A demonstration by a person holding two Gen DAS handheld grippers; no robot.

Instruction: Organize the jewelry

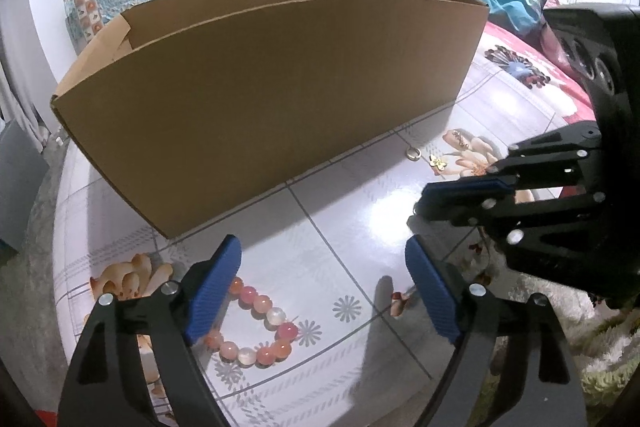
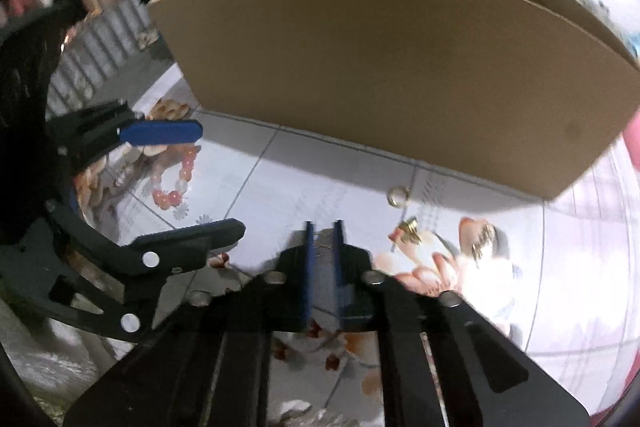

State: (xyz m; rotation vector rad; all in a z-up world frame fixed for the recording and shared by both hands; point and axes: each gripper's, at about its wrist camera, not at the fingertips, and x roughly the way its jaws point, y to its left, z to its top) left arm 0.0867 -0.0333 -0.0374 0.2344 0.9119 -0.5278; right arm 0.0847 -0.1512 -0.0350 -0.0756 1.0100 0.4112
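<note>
While our left gripper (image 1: 324, 291) gapes wide and empty beside the pink-and-white beaded bracelet (image 1: 256, 323), we should straddle it squarely; our right gripper (image 2: 323, 231) is pinched closed, contents unclear

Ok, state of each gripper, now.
Left gripper: open, holding nothing; the bracelet lies by one finger.
Right gripper: shut; whether it pinches anything small cannot be told.
</note>
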